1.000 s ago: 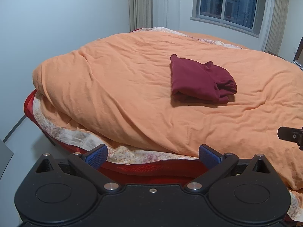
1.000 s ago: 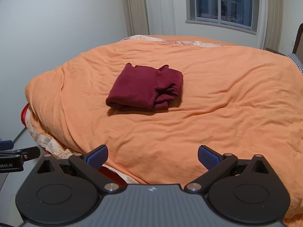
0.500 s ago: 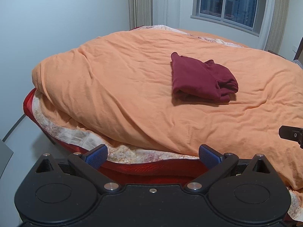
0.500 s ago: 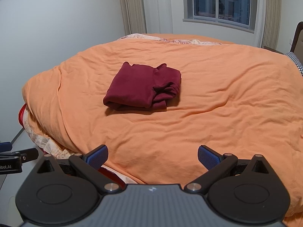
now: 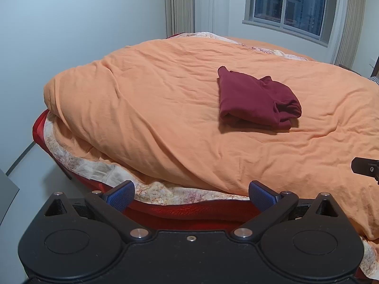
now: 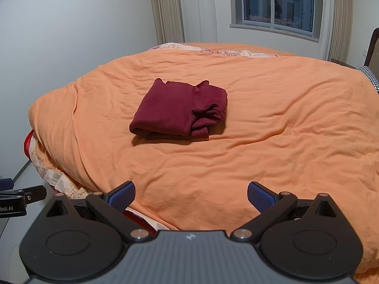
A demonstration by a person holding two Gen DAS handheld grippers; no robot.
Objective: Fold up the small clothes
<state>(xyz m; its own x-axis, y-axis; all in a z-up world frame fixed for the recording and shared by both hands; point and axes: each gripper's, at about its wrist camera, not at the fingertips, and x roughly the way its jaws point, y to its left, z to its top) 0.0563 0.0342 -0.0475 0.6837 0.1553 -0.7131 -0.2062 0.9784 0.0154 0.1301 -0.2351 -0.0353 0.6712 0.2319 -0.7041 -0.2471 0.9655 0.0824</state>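
One big bed (image 6: pixel 284 142) fills the room, and an orange blanket (image 5: pixel 146 108) covers nearly all of it. A window (image 6: pixel 277 2) sits in the far wall behind it.

On the blanket lies one dark red cloth (image 6: pixel 180 111). It is already folded into a thick little bundle, with a smooth flat side and a bunched, rolled side. It rests flat on the blanket, well apart from both tools.

Both tools hang at the near edge of the bed. The left tool (image 5: pixel 190 193) has its two blue fingers spread wide with nothing between them. The right tool (image 6: pixel 190 193) is spread wide too, and it holds nothing.

From the left tool, the cloth lies ahead and off to the right. From the right tool, it lies ahead and a little to the left. So the cloth sits between the two, and the right tool looks a bit nearer. Its long side runs across, left to right, with the bunched end toward the right tool's side. I think the fold looks almost done.
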